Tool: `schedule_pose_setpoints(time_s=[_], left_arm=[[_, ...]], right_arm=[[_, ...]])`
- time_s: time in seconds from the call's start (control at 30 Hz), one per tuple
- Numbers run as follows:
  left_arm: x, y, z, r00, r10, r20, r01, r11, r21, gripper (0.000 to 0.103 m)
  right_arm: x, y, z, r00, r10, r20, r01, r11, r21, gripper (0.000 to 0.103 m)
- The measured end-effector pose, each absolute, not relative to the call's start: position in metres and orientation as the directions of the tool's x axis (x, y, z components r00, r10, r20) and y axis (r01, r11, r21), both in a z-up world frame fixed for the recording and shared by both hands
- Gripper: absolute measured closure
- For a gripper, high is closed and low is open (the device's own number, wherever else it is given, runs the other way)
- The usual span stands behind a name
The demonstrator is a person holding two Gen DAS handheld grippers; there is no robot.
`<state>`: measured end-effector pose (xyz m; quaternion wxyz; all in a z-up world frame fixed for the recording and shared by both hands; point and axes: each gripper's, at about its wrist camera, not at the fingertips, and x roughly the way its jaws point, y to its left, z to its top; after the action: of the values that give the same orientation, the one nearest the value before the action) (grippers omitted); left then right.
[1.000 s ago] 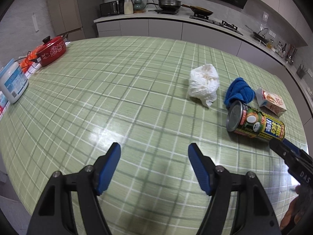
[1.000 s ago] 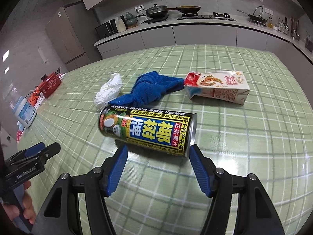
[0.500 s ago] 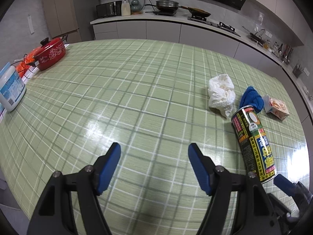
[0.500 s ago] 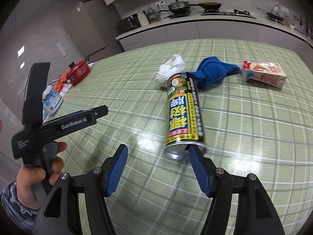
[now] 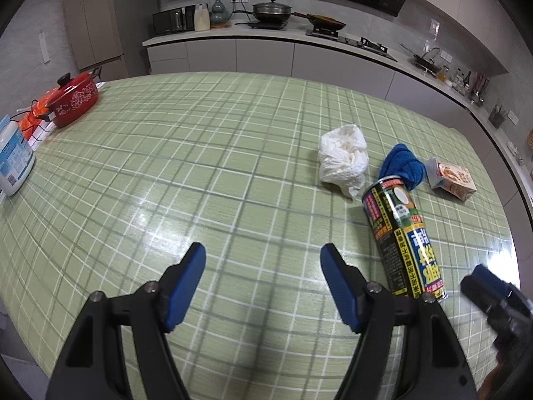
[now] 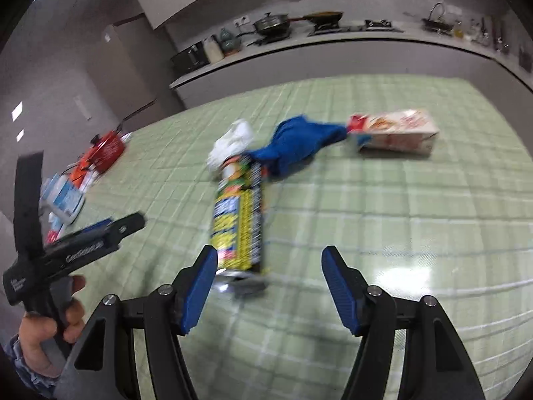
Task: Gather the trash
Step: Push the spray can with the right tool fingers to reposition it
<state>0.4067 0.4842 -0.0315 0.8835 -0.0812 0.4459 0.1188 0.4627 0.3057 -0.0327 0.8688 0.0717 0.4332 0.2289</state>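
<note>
A black and yellow drink can (image 5: pixel 401 236) lies on its side on the green checked table (image 5: pixel 200 153). Beyond it lie a crumpled white paper wad (image 5: pixel 343 160), a blue cloth (image 5: pixel 403 166) and a small drink carton (image 5: pixel 453 178). My left gripper (image 5: pixel 263 280) is open and empty above bare table, left of the can. My right gripper (image 6: pixel 269 283) is open, and the can's near end (image 6: pixel 238 220) lies between its fingers close to the left one. The wad (image 6: pixel 233 140), cloth (image 6: pixel 299 143) and carton (image 6: pixel 393 133) show beyond; this view is blurred.
A red pot (image 5: pixel 75 100) and a white tub (image 5: pixel 13 160) stand at the table's left edge. A kitchen counter (image 5: pixel 266 33) with pans runs behind the table. The left gripper's body and hand (image 6: pixel 56 260) show at the left of the right wrist view.
The can has turned from lying crosswise to pointing lengthwise away from my right gripper. The right gripper has swung around it and stays open. The left gripper has shifted slightly.
</note>
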Motion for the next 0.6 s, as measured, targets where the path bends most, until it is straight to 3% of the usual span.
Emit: schedule_pose_setpoints(time_s=[0.17, 0.6], left_arm=[[0.411, 0.468, -0.027, 0.576, 0.132, -0.807, -0.301, 0.952, -0.059, 0.030], [0.439, 0.403, -0.022, 0.572, 0.132, -0.810, -0.279, 0.960, -0.040, 0.030]], right_arm=[[0.490, 0.264, -0.030, 0.551, 0.395, -0.735, -0.280, 0.917, 0.283, 0.036], [0.527, 0.229, -0.026, 0.557, 0.378, -0.740, -0.325, 0.919, 0.224, 0.036]])
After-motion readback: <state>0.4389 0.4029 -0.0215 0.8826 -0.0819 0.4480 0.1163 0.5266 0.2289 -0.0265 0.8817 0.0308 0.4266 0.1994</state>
